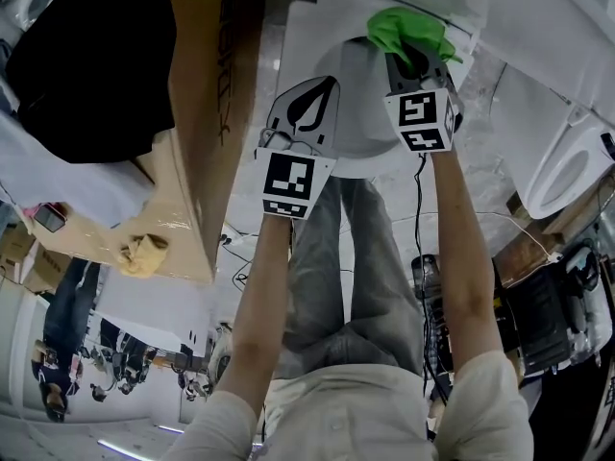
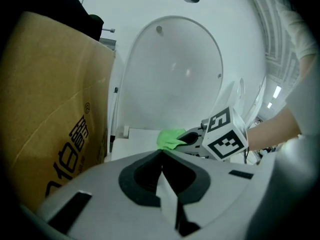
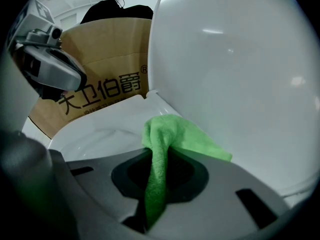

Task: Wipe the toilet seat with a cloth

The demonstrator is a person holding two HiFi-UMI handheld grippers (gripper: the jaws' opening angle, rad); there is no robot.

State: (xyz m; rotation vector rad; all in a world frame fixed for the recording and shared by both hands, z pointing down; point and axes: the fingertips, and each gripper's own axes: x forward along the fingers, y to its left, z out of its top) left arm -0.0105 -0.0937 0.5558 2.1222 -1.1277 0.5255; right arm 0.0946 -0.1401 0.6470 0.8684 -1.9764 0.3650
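Note:
A white toilet seat (image 1: 360, 128) lies below its raised lid (image 2: 172, 69). My right gripper (image 1: 415, 58) is shut on a green cloth (image 1: 408, 29), whose free end spreads over the back of the seat (image 3: 110, 129) where it meets the lid (image 3: 235, 59). In the right gripper view the cloth (image 3: 165, 149) runs down between the jaws of that gripper (image 3: 160, 161). My left gripper (image 1: 322, 84) hangs over the seat's left side, shut with nothing in it. From the left gripper (image 2: 161, 156) I see the cloth (image 2: 170, 139) and the right gripper (image 2: 197, 140) just ahead.
A tall cardboard box (image 1: 207, 113) stands close on the toilet's left, and shows in both gripper views (image 2: 50, 124) (image 3: 100, 84). A second white toilet (image 1: 567, 171) sits at the right. Cables (image 1: 420, 219) and black equipment (image 1: 538, 315) lie on the floor by the person's legs (image 1: 356, 257).

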